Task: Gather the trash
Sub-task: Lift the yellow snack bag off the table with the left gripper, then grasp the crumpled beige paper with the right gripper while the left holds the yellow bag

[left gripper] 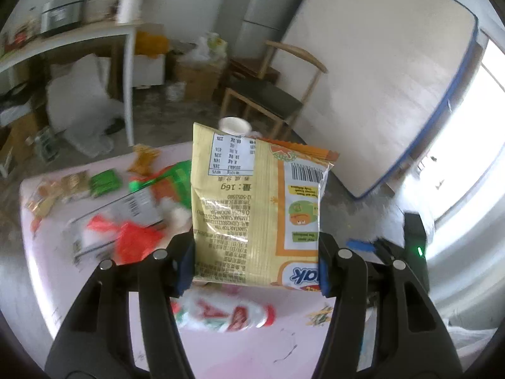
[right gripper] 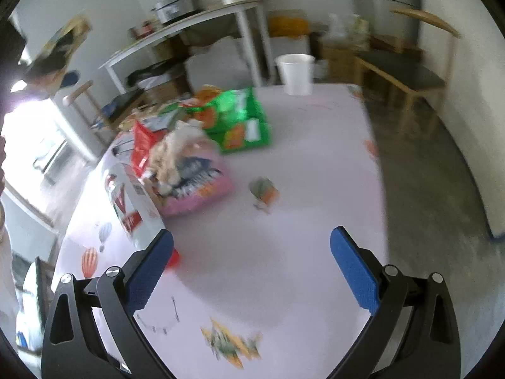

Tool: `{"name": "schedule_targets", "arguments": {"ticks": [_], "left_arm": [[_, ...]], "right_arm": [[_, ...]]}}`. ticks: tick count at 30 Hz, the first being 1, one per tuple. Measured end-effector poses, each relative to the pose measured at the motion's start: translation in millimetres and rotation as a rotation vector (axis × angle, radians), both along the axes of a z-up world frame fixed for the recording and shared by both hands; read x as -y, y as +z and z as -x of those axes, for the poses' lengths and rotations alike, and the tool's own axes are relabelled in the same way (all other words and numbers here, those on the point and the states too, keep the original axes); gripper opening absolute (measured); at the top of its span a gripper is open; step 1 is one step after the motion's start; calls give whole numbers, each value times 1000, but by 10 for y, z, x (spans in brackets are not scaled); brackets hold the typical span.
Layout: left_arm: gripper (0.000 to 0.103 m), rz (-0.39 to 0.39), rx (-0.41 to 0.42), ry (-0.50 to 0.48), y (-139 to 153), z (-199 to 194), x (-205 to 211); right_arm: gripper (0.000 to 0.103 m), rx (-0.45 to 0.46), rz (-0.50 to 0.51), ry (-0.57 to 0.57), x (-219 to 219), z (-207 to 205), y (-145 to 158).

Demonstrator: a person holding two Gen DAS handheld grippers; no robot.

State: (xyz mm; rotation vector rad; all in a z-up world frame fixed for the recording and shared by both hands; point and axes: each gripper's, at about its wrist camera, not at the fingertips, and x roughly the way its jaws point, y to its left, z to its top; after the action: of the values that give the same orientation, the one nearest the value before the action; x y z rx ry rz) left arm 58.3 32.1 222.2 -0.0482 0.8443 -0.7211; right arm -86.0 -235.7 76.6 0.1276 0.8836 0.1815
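Note:
My left gripper (left gripper: 257, 262) is shut on a yellow snack packet (left gripper: 252, 202), blue pads pressed on its two sides, and holds it up above the pink table (left gripper: 246, 347). Under it lies a plastic bottle (left gripper: 227, 314) with a red label. My right gripper (right gripper: 252, 235) hangs open over a bare part of the pink table (right gripper: 315, 164), nothing between its fingers. The bottle (right gripper: 132, 202) lies just past its left finger. Farther back are a pink packet (right gripper: 195, 186), a green packet (right gripper: 240, 120), a red wrapper (right gripper: 142, 145), a small crumpled wrapper (right gripper: 263, 191) and a white paper cup (right gripper: 296, 72).
More wrappers lie on the table's far left (left gripper: 104, 183). A wooden chair (right gripper: 404, 72) stands beyond the table's right edge. A white side table (left gripper: 79, 34) with appliances stands at the back. A mattress (left gripper: 378, 79) leans on the wall.

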Motion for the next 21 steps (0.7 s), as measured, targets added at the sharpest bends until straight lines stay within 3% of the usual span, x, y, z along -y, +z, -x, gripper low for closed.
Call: {"name": "schedule_targets", "arguments": {"ticks": [4, 8, 10, 12, 16, 19, 20, 21], "left_arm": [[55, 13, -29, 58, -172, 114, -373], [55, 10, -55, 110, -412, 129, -717], [56, 11, -69, 135, -519, 127, -882], [56, 16, -89, 155, -615, 102, -1028], [56, 31, -107, 168, -734, 95, -1204], [56, 32, -103, 170, -782, 70, -1212], [56, 34, -103, 170, -801, 59, -1213], [56, 36, -104, 168, -807, 61, -1199]], "right_arm": [[97, -12, -20, 96, -278, -554, -31], [97, 28, 73, 273, -776, -975, 24], [97, 42, 167, 437, -1128, -1158, 55], [97, 75, 323, 567, -1472, -1288, 55], [97, 63, 592, 789, -2048, -1445, -132], [97, 25, 738, 864, -2313, -1545, -390], [96, 0, 754, 864, -2359, -1586, -448], [94, -59, 701, 864, -2374, -1672, -464]]}}
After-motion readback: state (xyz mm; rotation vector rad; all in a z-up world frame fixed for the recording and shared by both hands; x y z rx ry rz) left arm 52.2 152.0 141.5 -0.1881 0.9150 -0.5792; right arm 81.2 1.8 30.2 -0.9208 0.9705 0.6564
